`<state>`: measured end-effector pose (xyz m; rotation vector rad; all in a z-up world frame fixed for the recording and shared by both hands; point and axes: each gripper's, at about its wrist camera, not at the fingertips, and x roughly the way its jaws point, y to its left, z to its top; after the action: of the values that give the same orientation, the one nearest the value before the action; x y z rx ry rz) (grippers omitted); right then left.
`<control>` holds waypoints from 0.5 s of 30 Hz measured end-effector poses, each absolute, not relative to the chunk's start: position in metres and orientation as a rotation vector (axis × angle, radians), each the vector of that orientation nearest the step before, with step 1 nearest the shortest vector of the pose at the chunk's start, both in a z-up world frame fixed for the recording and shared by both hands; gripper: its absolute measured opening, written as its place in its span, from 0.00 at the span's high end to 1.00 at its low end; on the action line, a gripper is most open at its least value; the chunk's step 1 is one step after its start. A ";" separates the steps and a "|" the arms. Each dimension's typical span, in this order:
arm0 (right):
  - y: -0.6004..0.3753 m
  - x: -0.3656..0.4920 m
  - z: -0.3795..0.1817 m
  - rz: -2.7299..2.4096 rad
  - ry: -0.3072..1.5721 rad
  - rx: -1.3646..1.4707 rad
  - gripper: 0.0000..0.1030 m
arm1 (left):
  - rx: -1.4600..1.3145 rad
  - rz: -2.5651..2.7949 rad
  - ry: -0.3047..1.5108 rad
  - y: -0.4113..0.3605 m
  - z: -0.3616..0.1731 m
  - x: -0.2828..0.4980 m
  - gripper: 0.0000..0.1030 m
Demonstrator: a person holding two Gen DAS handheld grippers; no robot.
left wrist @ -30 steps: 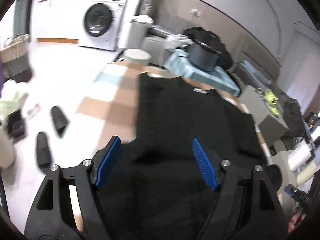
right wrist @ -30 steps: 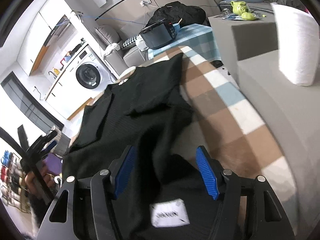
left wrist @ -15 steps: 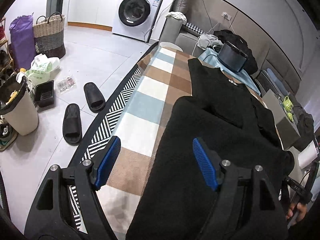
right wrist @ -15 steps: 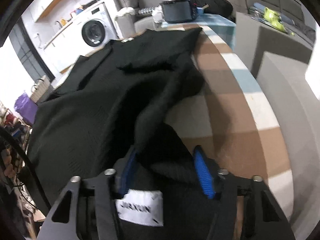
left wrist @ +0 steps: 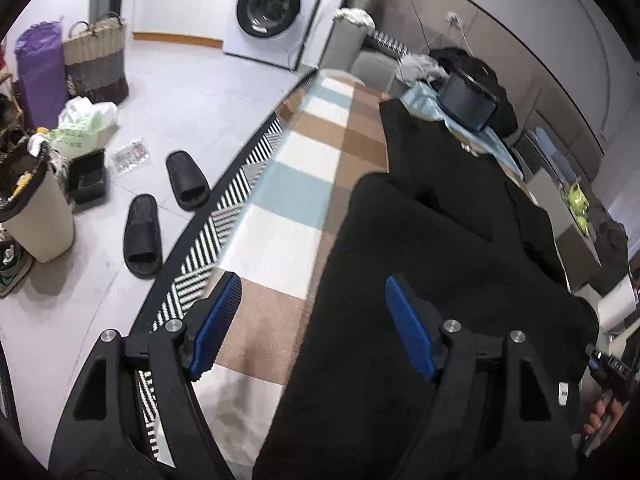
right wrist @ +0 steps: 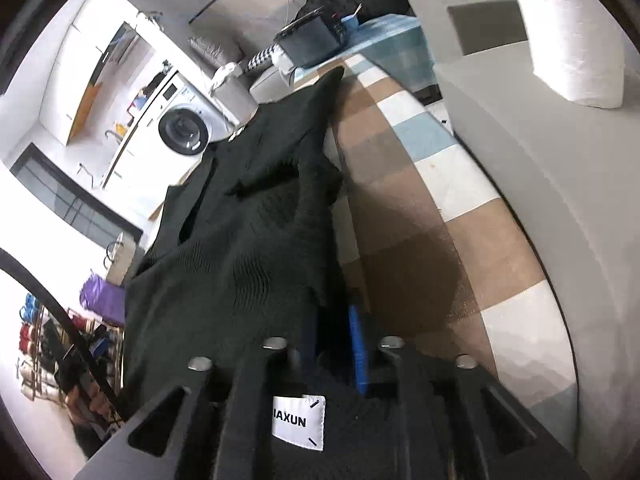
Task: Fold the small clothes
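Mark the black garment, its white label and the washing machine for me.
black garment (right wrist: 256, 256), right wrist view, on the knit body.
white label (right wrist: 298, 422), right wrist view, label's middle.
washing machine (left wrist: 276, 8), left wrist view, on the round door.

black knit garment | rumpled, partly folded | lying on checked cloth

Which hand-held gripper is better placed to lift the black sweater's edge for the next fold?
Right. The right hand-held gripper already has the black sweater bunched between its pads, though its jaws are opening. The left hand-held gripper is open, with only the sweater's edge under it.
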<state>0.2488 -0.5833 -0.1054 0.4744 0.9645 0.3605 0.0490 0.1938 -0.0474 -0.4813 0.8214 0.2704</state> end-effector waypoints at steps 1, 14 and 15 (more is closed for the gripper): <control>-0.581 0.250 -0.104 0.379 0.954 0.475 0.55 | -0.482 0.268 0.840 0.193 -0.051 0.054 0.30; -0.566 0.280 -0.112 0.438 0.953 0.485 0.59 | -0.468 0.147 0.987 0.176 -0.083 0.142 0.42; -0.566 0.283 -0.112 0.444 0.952 0.496 0.66 | -0.463 0.151 0.984 0.175 -0.084 0.145 0.50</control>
<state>0.2834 -0.5658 -0.1120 0.4964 0.9519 0.4445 0.1453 0.1747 -0.0838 -0.4634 0.9838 0.1511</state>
